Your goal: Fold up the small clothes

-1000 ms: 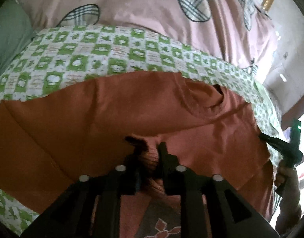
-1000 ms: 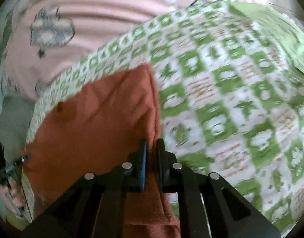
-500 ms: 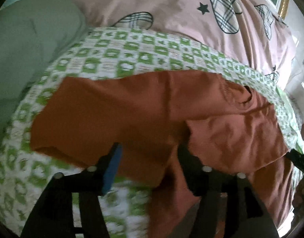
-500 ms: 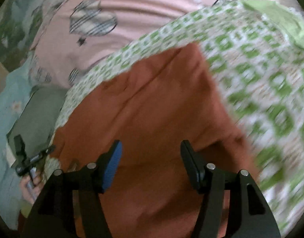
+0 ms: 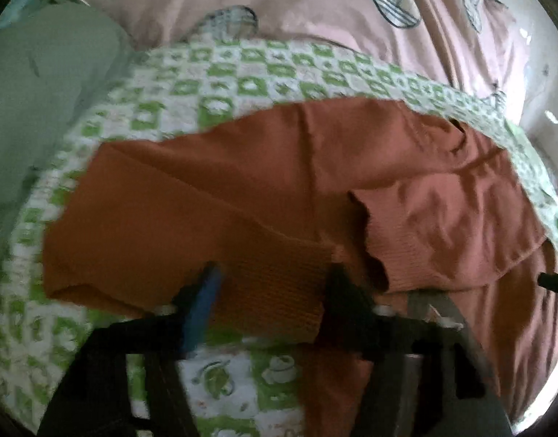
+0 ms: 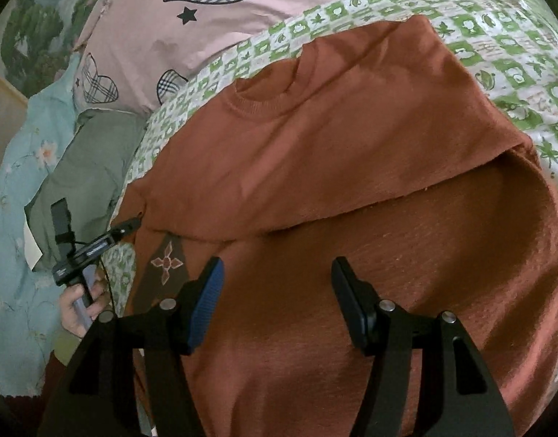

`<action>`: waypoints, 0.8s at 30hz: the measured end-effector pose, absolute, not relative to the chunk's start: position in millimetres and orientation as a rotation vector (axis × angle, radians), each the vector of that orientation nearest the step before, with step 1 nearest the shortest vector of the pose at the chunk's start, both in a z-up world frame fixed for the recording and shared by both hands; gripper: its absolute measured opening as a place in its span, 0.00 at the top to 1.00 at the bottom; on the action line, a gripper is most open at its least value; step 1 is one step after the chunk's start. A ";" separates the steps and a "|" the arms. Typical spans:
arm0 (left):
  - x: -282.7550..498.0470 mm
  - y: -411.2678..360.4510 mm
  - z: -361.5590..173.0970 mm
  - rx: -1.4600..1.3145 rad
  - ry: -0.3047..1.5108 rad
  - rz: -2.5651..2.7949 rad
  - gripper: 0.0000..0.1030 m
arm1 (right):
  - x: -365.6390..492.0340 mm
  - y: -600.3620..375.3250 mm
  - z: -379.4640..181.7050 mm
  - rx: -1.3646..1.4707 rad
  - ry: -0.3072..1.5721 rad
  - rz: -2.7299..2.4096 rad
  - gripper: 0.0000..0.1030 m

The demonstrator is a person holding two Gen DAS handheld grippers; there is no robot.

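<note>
A rust-orange small sweater point(image 5: 264, 189) lies on a green-and-white checked cloth point(image 5: 220, 91). Its sleeves are folded inward across the body; a ribbed cuff point(image 5: 279, 291) lies between the open fingers of my left gripper point(image 5: 271, 291). In the right wrist view the sweater point(image 6: 333, 153) shows its round neckline point(image 6: 268, 98) at the far side and a folded-over sleeve. My right gripper point(image 6: 277, 291) is open and empty just above the sweater's lower part. The left gripper point(image 6: 93, 247) also shows at the sweater's left edge, held in a hand.
A pink sheet with plaid hearts point(image 6: 206, 18) lies beyond the checked cloth. A grey-green garment point(image 5: 42, 91) lies to the left, also in the right wrist view point(image 6: 86, 167). A light blue floral cloth point(image 6: 20, 189) lies at the far left.
Both grippers were shut on the sweater a second ago. They have opened, let go of the fabric and drawn back; the sleeves now lie folded on the body.
</note>
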State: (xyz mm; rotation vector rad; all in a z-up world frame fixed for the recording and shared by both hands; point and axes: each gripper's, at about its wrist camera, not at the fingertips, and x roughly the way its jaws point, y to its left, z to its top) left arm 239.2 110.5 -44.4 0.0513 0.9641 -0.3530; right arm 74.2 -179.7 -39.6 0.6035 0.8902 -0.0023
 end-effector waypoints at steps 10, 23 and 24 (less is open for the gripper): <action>229.6 133.0 -16.8 -0.116 0.885 -0.403 0.99 | 74.6 -176.6 -38.1 0.598 0.888 0.002 0.40; 200.4 17.2 63.6 -0.202 0.745 -0.716 0.99 | 58.7 -193.3 -19.9 0.628 0.794 0.006 0.40; 200.9 -4.6 65.7 -0.196 0.747 -0.759 0.99 | 56.4 -197.1 -19.5 0.633 0.789 0.001 0.40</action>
